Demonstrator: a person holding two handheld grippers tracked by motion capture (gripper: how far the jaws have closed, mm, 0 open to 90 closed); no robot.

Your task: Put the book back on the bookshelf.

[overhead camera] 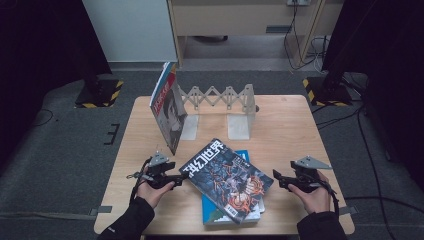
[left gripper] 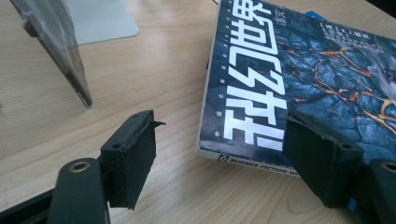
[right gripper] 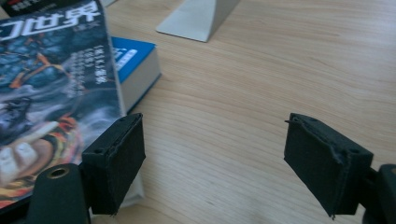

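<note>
The magazine has a dark blue cover with orange cracks and big white characters. It lies flat on a blue book in the near middle of the wooden table. The left gripper is just beside its left edge, jaws open; one pad stands over the cover's corner, but nothing is gripped. The right gripper is at the right side, open and holding nothing. Behind, another magazine leans on a grey folding bookstand. The floor is grey carpet.
</note>
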